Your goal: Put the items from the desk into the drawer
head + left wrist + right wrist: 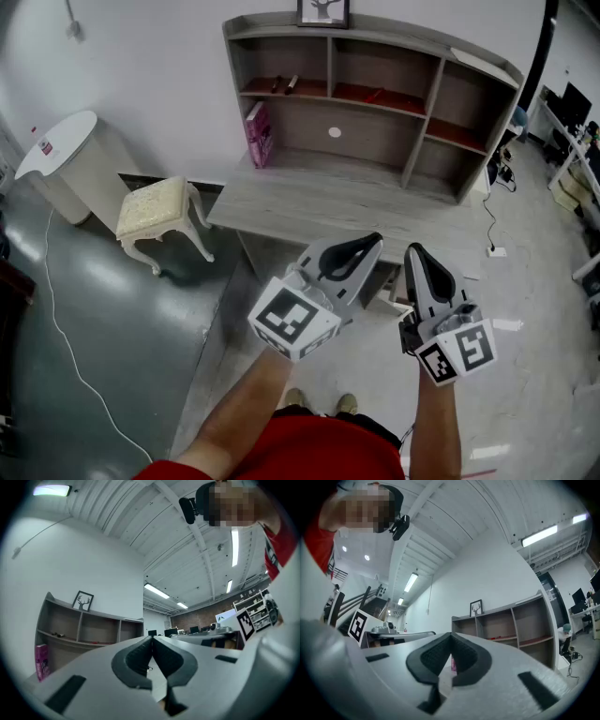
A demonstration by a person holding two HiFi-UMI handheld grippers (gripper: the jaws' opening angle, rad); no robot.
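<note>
A grey wooden desk (319, 202) with a shelf hutch (375, 84) stands ahead against the white wall. A pink book (258, 134) stands upright at the desk's left end. It also shows as the pink book (41, 662) in the left gripper view. Small dark items (284, 84) and a red item (375, 95) lie on the hutch shelves. My left gripper (370, 242) and right gripper (413, 249) hover side by side before the desk's front edge, both shut and empty. In the gripper views, the left gripper (151, 639) and right gripper (451, 635) have jaws pressed together. No drawer shows plainly.
A cream cushioned stool (155, 211) stands left of the desk, with a white round bin (66, 159) beyond it. A framed deer picture (323, 11) sits on top of the hutch. A white cable (70, 347) runs across the grey floor on the left.
</note>
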